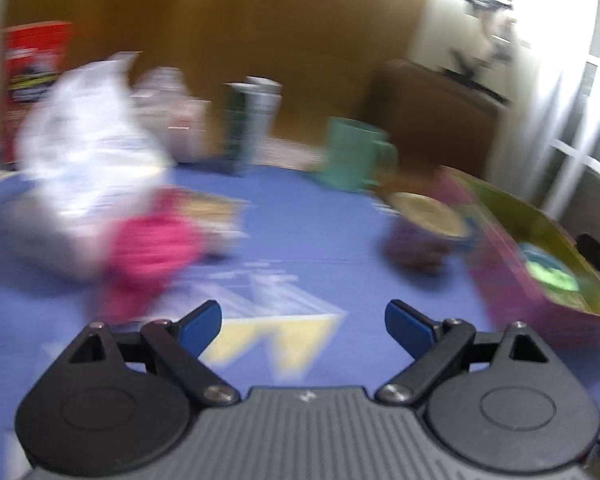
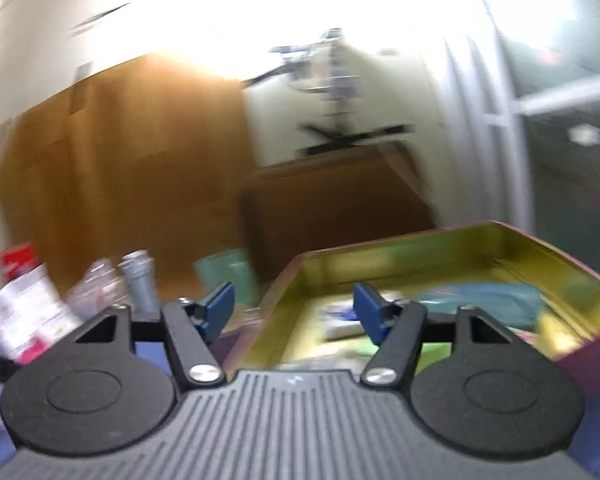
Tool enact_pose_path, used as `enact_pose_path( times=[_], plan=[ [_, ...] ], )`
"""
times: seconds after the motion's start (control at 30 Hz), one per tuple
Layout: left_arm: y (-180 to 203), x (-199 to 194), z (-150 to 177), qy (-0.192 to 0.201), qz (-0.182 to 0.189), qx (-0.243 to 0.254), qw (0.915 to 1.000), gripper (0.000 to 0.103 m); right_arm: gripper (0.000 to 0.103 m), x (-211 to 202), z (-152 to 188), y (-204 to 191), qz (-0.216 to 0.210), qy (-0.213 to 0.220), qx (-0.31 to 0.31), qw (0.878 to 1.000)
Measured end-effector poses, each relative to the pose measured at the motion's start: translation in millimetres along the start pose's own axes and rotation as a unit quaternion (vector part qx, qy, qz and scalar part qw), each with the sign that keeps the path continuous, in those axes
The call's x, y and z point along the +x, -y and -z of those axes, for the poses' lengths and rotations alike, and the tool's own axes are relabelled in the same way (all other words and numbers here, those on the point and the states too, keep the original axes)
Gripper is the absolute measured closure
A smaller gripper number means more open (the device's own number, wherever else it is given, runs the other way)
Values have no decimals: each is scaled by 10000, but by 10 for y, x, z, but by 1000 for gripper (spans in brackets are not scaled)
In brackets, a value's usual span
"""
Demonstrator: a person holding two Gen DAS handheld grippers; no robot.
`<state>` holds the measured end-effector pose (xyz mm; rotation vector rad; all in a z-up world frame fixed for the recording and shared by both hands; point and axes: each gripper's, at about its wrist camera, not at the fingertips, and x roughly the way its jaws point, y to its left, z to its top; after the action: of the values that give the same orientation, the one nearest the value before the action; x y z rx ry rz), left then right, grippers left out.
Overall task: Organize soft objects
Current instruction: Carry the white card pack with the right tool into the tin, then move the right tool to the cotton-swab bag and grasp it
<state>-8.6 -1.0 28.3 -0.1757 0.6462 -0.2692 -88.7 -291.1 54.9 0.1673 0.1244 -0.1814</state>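
Observation:
Both views are motion-blurred. My left gripper (image 1: 303,326) is open and empty above the blue table mat (image 1: 300,240). A pink soft object (image 1: 152,248) lies to its front left, beside a white plastic bag (image 1: 88,148). A dark purple soft thing (image 1: 412,248) with a round beige lid (image 1: 428,216) on it lies to the front right. A tin box with a gold inside and pink outside (image 1: 512,288) stands at the right. My right gripper (image 2: 294,312) is open and empty at the near left corner of that box (image 2: 500,240), which holds several blurred soft items (image 2: 480,300).
A teal mug (image 1: 356,152), a dark green carton (image 1: 244,124), a clear bottle (image 1: 172,100) and a red box (image 1: 32,68) stand along the far edge of the mat. Wooden cabinets (image 1: 260,40) rise behind. A glass wall (image 2: 572,140) is at the right.

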Motion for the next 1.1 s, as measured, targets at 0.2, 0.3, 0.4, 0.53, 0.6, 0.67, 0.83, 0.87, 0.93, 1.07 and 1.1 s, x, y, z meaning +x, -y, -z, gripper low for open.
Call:
enact_pose_path(
  times=[0.2, 0.3, 0.4, 0.53, 0.6, 0.67, 0.83, 0.87, 0.93, 1.07, 1.1],
  plan=[
    [-503, -24, 144, 333, -745, -329, 9961, 16, 47, 579, 23, -736, -1683, -1075, -296, 9794],
    [-517, 1, 101, 462, -699, -489, 9953, 18, 48, 1112, 83, -1155, -2021, -1668, -328, 9645],
    [-443, -70, 123, 717, -576, -319, 9952, 17, 48, 1754, 194, -1504, -1970, -2428, -127, 9498],
    [-500, -111, 124, 877, -511, -422, 9939, 16, 34, 2319, 368, -1859, -1869, -3051, 204, 9336],
    [-536, -137, 141, 909, -442, -504, 9936, 16, 40, 2432, 476, -1977, -1922, -3173, 136, 9286],
    [-564, -133, 138, 907, -392, -562, 9935, 16, 53, 2368, 504, -2015, -1997, -2947, -232, 9342],
    [-552, -122, 144, 981, -452, -515, 9928, 13, 63, 1933, 402, -1662, -1756, -2623, -515, 9475],
    [-541, -126, 148, 1008, -472, -476, 9926, 11, 63, 1808, 393, -1563, -1770, -2598, -535, 9478],
    [-507, -125, 156, 1002, -504, -387, 9929, 11, 63, 1484, 400, -1329, -2011, -2656, -460, 9418],
    [-415, -57, 149, 750, -608, -149, 9952, 11, 59, 803, 406, -920, -2217, -2627, -467, 9379],
    [-378, -46, 153, 713, -692, -79, 9950, 11, 55, 634, 410, -855, -2111, -2508, -542, 9432]
  ],
)
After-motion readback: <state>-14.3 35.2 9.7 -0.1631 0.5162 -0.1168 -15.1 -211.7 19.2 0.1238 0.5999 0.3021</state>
